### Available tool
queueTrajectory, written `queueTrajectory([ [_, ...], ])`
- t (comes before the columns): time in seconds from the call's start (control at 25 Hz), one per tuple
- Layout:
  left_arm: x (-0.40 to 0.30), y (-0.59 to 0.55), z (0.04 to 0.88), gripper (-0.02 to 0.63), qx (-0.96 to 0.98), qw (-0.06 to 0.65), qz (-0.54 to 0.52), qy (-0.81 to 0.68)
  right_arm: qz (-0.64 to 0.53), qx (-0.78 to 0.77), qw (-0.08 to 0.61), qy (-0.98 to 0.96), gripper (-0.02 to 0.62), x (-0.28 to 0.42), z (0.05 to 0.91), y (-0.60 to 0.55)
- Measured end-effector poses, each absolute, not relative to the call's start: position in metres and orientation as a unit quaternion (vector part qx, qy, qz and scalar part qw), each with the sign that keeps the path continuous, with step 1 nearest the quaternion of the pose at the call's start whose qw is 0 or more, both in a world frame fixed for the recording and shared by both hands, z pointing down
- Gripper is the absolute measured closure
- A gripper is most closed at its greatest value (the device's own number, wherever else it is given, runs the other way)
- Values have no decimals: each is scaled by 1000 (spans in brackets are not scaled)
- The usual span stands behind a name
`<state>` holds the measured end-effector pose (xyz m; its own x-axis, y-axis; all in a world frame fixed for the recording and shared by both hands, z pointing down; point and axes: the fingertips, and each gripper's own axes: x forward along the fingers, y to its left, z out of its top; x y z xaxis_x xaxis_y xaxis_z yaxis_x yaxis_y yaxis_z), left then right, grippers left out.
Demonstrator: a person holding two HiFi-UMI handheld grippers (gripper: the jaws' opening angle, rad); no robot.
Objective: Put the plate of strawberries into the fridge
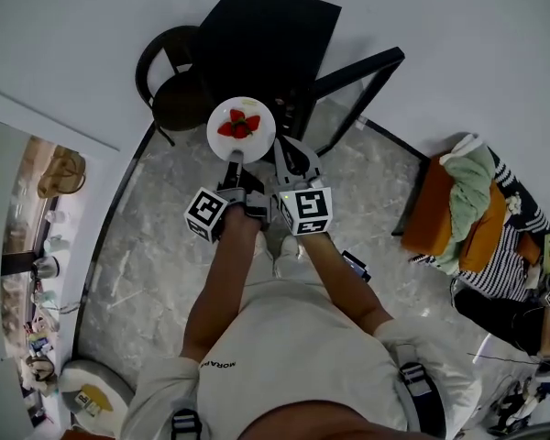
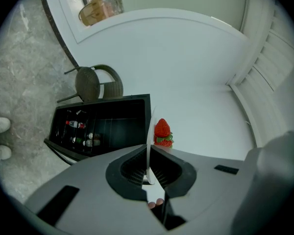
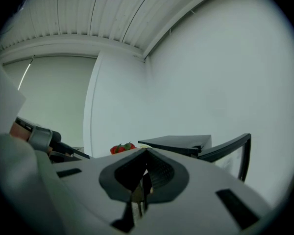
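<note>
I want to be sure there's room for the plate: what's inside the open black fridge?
Inside the fridge, a few bottles show at one side; the rest is too dark to tell. The left gripper covers its near corner.

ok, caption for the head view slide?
Left gripper and right gripper pinch the plate of strawberries by its rim before the open black fridge.

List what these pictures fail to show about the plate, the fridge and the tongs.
1. Whether the plate touches the right tongs: the tongs' own body blocks the rim in the right gripper view.
2. What the bottles in the fridge are: too small in the left gripper view.
3. How many strawberries: they overlap in the head view.
</note>
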<state>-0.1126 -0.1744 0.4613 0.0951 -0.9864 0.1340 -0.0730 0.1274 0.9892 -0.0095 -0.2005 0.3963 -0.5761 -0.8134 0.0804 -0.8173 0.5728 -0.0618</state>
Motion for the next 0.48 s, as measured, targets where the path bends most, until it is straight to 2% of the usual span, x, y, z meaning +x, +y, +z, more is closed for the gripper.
queueTrajectory([
  [0.48, -128, -204, 485, 597, 518, 552, -393, -521, 43, 477, 35, -877, 583, -19, 424, -224],
])
